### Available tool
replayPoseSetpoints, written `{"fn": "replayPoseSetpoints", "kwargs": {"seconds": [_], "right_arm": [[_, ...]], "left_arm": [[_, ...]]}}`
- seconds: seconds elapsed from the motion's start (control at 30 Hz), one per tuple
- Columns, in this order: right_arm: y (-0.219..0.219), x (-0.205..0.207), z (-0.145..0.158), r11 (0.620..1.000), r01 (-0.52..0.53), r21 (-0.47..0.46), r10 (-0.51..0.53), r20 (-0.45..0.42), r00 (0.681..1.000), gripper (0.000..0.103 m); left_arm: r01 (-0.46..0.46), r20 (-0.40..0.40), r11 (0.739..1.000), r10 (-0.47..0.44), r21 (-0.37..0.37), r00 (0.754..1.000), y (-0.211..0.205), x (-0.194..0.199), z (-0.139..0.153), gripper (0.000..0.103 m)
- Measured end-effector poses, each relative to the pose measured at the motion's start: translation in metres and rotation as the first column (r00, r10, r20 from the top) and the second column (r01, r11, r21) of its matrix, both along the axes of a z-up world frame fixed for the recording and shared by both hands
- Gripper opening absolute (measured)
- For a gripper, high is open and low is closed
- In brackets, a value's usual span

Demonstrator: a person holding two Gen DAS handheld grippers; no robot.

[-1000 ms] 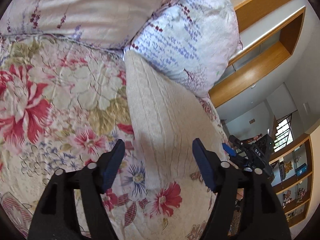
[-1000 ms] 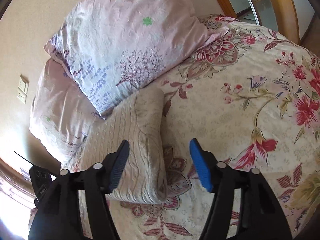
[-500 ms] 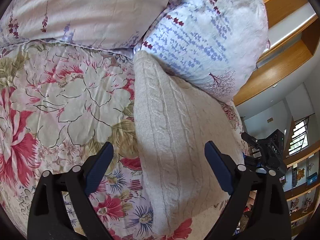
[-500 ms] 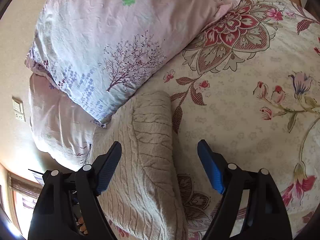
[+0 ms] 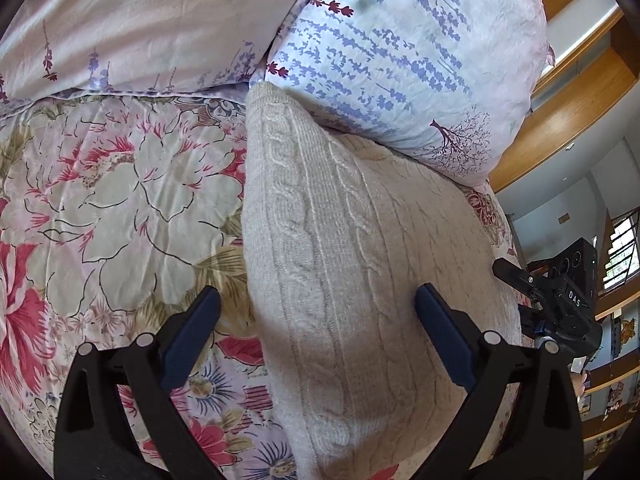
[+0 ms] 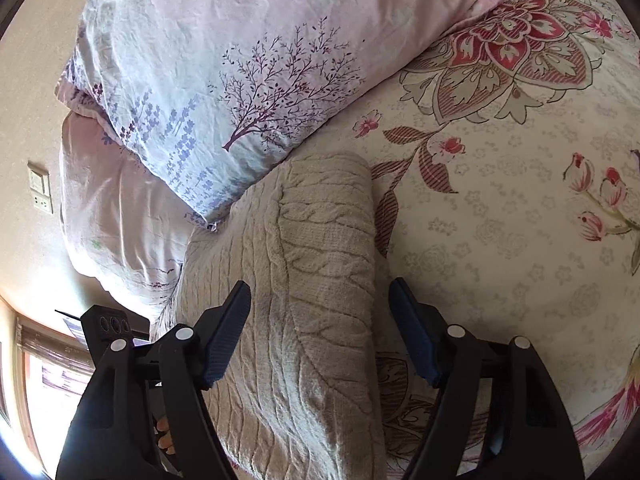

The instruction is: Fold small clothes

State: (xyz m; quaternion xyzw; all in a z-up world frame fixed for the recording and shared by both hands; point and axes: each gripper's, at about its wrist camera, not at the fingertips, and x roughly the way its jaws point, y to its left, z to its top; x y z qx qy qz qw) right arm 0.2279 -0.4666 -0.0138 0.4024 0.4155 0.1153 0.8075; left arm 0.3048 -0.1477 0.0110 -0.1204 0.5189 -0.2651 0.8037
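A folded cream cable-knit sweater [image 5: 352, 272] is found lying on a floral bedspread [image 5: 112, 200], directly ahead of and beneath both tools. Its far end is tucked against a lavender-print pillow [image 5: 400, 60]; a second, pale pink pillow [image 5: 140, 20] is seen beyond the left tool, up and to the left.

The left gripper [image 5: 318, 334] is held with its jaws spread wide. The left edge of the sweater is straddled: one blue pad is seen over the bedspread, the other over the knit. Nothing is pinched. Contact with the fabric cannot be determined.

The right gripper [image 6: 320, 330] is likewise spread wide, with nothing clamped. The folded right edge of the sweater [image 6: 320, 280] is bracketed between its pads, the right pad being positioned over the bedspread [image 6: 500, 220]. The lavender-print pillow [image 6: 240, 60] is noted ahead and to the left.
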Motion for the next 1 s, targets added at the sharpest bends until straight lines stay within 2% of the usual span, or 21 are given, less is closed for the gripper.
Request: {"fn": "replayPoseSetpoints", "kwargs": {"seconds": [0.2, 0.33, 0.43, 0.47, 0.53, 0.57, 0.63, 0.73, 0.87, 1.0], "right_arm": [[0.007, 0.002, -0.004, 0.999, -0.031, 0.014, 0.031, 0.013, 0.999, 0.059], [0.006, 0.002, -0.006, 0.999, -0.034, 0.032, 0.033, 0.011, 0.999, 0.052], [0.005, 0.000, -0.007, 0.999, -0.033, 0.043, 0.033, 0.014, 0.999, 0.050], [0.006, 0.000, -0.008, 0.998, -0.037, 0.047, 0.036, 0.015, 0.999, 0.047], [0.007, -0.001, -0.009, 0.998, -0.039, 0.054, 0.038, 0.023, 0.999, 0.040], [0.008, -0.001, -0.008, 0.998, -0.037, 0.057, 0.036, 0.027, 0.999, 0.038], [0.009, -0.003, -0.007, 0.997, -0.029, 0.073, 0.027, 0.032, 0.999, 0.036], [0.014, -0.004, -0.002, 0.996, -0.025, 0.085, 0.021, 0.046, 0.999, 0.034], [0.029, -0.004, 0.012, 0.995, -0.048, 0.085, 0.041, 0.084, 0.996, 0.034], [0.070, 0.006, 0.022, 0.990, -0.132, 0.043, 0.127, 0.104, 0.986, 0.033]], "left_arm": [[0.013, 0.028, 0.999, -0.014, 0.037, 1.000, -0.011, -0.002, 0.001, 0.097], [0.034, 0.039, 0.999, -0.035, 0.025, 0.999, -0.019, -0.005, 0.001, 0.089], [0.032, 0.044, 0.999, -0.033, 0.029, 0.998, -0.026, -0.004, 0.000, 0.088], [0.029, 0.040, 0.999, -0.030, 0.020, 0.999, -0.026, -0.003, -0.001, 0.087], [0.018, 0.036, 1.000, -0.018, -0.002, 0.999, -0.023, -0.002, 0.000, 0.078], [0.010, 0.035, 1.000, -0.009, -0.020, 0.999, -0.020, -0.002, 0.000, 0.075], [-0.008, 0.027, 0.998, 0.010, -0.067, 1.000, -0.010, -0.002, 0.000, 0.060], [-0.031, -0.019, 0.988, 0.028, -0.154, 0.999, 0.005, 0.002, -0.002, 0.046], [-0.041, -0.088, 0.971, 0.021, -0.237, 0.996, 0.031, 0.005, -0.004, 0.039], [-0.059, -0.078, 0.978, 0.044, -0.199, 0.996, 0.068, -0.006, 0.006, 0.038]]}}
